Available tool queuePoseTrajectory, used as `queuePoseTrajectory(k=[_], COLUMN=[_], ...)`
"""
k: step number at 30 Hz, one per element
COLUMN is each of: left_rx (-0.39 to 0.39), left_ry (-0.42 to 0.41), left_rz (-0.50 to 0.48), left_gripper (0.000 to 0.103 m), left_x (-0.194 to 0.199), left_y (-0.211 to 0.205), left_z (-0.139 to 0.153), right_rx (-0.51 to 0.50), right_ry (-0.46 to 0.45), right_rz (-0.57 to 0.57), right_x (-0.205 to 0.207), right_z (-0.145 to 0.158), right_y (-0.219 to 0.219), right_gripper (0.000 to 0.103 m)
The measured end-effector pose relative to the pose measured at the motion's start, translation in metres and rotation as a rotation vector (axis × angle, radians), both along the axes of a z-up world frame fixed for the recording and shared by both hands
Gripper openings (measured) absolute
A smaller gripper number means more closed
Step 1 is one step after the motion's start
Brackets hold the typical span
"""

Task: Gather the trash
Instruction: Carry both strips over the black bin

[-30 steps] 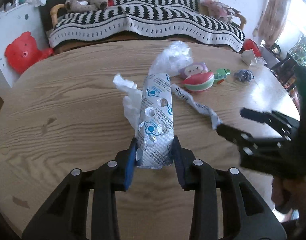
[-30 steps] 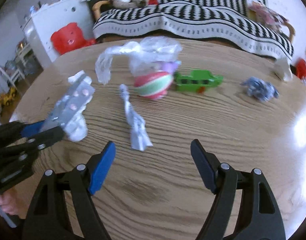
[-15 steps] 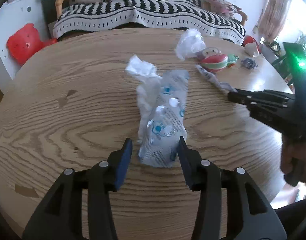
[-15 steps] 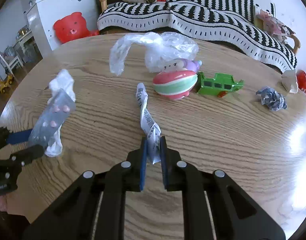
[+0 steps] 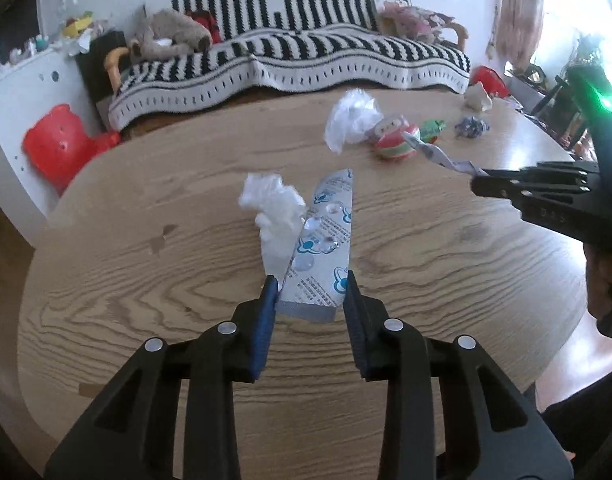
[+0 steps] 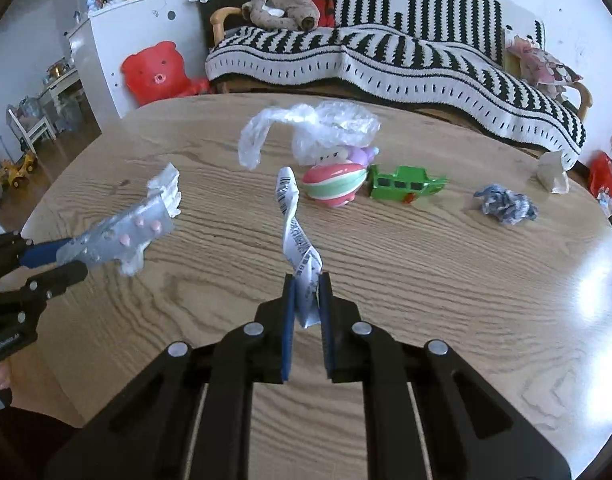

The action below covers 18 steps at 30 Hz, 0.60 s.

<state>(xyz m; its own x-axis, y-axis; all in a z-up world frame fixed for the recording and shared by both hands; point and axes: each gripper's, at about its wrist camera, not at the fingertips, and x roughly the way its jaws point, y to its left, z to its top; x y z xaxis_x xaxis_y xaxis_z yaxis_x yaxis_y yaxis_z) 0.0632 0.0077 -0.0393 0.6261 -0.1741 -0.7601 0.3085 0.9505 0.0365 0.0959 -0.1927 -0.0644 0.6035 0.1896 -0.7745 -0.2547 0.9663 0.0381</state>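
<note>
Silver foil of a blister pack (image 5: 324, 248) sits pinched between the blue pads of the left hand-held gripper (image 5: 310, 292), together with a wad of white tissue (image 5: 274, 208) bunched against its left side; both are held above the oak-grain desk (image 5: 145, 280), toward its left edge. In the right wrist view the same pack (image 6: 121, 236) shows pink pills. Further right, the right hand-held gripper (image 6: 306, 296) is pressed together on the lower end of a crumpled printed paper strip (image 6: 295, 232), which rises clear of the desk near its middle. Beyond the strip, toward the far edge, clear plastic wrap (image 6: 318, 128) drapes over a pink and green striped toy (image 6: 334, 184), with a green toy vehicle (image 6: 406, 184) just beside it. A crumpled blue-grey wad (image 6: 506, 204) lies near the right edge, well apart from the toys.
</note>
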Motion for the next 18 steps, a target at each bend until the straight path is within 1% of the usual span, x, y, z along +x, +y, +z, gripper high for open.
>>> queuePoseTrajectory(k=[6, 10, 16, 18], left_rx=[-0.027, -0.055, -0.066, -0.083], left_ry=[-0.052, -0.062, -0.049, -0.037], left_rz=[0.028, 0.027, 0.012, 0.009], left_gripper=[0.032, 0.032, 0.032, 0.032], left_x=[-0.017, -0.035, -0.069, -0.081], left_y=[0.004, 0.0, -0.011, -0.012], left_z=[0.022, 0.032, 0.036, 0.036], right_rx=[0.019, 0.033, 0.031, 0.027], right_ry=[-0.032, -0.04, -0.049, -0.052], right_rz=[0.012, 0.021, 0.026, 0.027], right_x=[-0.034, -0.059, -0.095, -0.107], right_z=[0.021, 0.032, 0.039, 0.039], right_y=[-0.009, -0.013, -0.023, -0.028], right_gripper=[0.012, 0.012, 0.012, 0.012])
